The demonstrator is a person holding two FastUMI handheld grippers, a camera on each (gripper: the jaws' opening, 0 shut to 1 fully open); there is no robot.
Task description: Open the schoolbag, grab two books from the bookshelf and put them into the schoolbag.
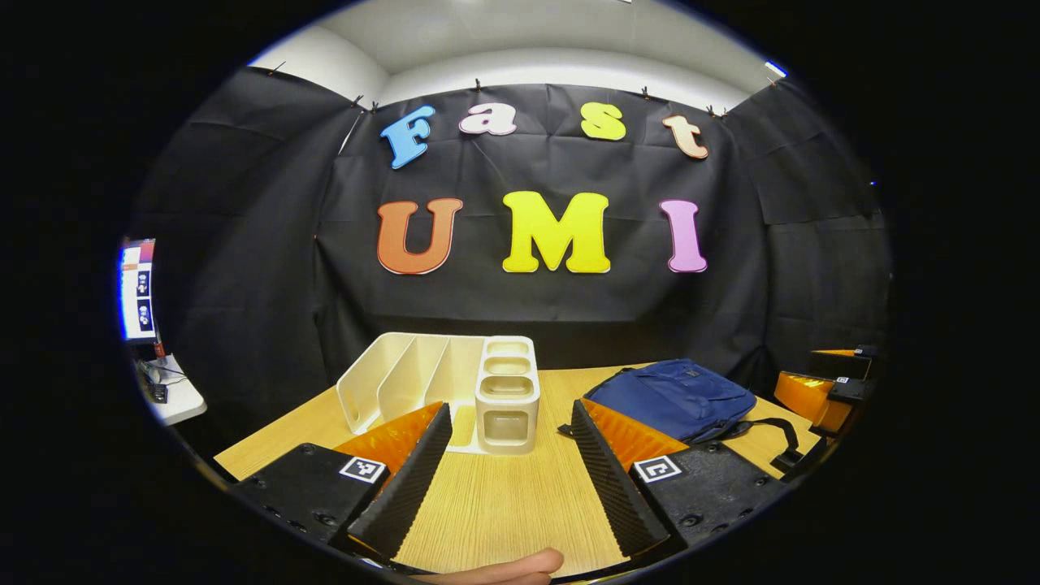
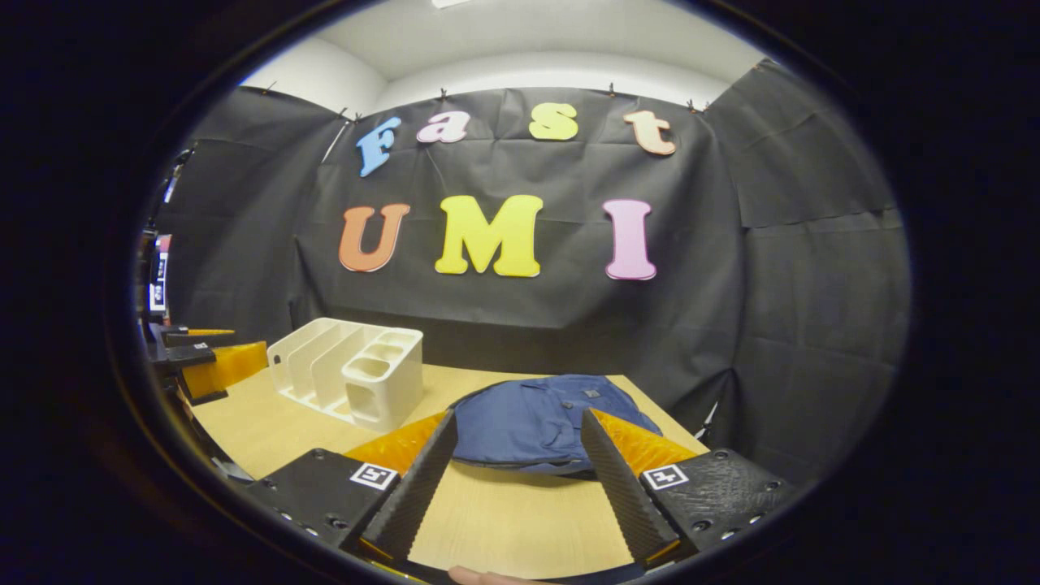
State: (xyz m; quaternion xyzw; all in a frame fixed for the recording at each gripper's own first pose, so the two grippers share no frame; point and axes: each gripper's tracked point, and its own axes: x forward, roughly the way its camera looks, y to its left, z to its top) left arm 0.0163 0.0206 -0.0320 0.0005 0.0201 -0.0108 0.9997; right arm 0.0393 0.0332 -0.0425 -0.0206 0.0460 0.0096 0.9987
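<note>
Blue bag [image 2: 540, 422] lay flat, centre frame; white shelf [image 2: 353, 370] sat left; both grippers [image 1: 508, 435] [image 2: 516, 443] gaped wide.

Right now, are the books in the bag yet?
No, nothing looks done yet. The blue schoolbag lies flat on the wooden table and looks closed. The white bookshelf stands beside it, and I can see no books in its slots. The left gripper and right gripper are both open and hold nothing. Still to do: open the bag, fetch two books, put them in.
</note>
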